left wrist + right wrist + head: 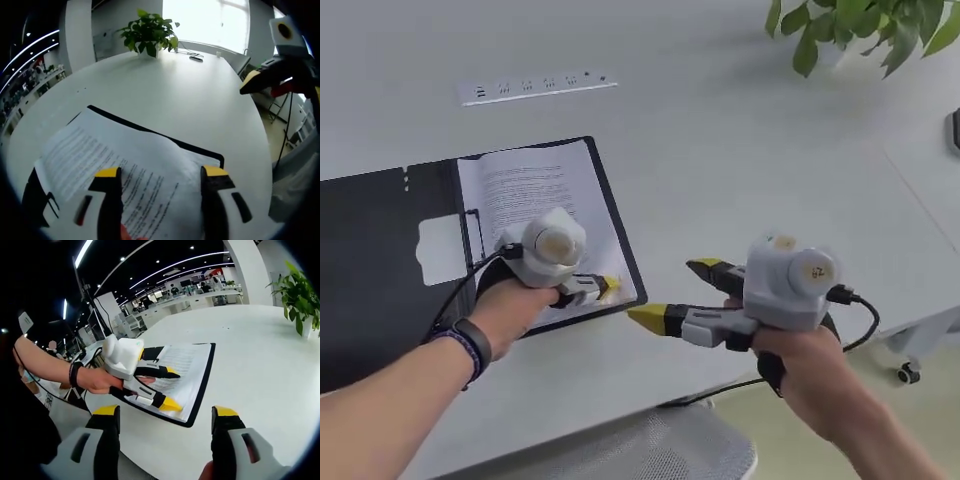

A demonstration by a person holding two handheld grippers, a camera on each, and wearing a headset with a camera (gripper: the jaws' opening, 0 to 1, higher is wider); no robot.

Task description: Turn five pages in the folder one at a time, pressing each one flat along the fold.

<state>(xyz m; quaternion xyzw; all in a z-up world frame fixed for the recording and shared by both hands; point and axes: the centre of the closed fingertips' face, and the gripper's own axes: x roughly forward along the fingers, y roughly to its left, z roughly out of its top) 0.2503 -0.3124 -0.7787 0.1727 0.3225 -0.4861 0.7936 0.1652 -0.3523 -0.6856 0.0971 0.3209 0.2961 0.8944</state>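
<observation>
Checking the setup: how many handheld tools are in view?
2. The left tool is over the printed page of the folder, near its lower right corner; the right tool is beside the folder, over the table.

- This is an open-plan office.
- A wide, pale, round-edged counter [750,150] of the meeting-table kind carries a long white power strip [537,87] with a row of sockets.
- A black folder of printed white sheets [535,190] lies open on the counter, plainly paperwork.
- A green leafy potted plant [148,34] stands at the counter's far end, near a tall bright window [205,20].
- The right gripper view looks down a long hall with rows of white desks [200,300], under a dark ceiling with long strip lights [84,251] and small round spots.
- A grey mesh chair back [680,445] sits at the counter's near edge, and a castor wheel [908,374] stands on the floor to the right.
</observation>
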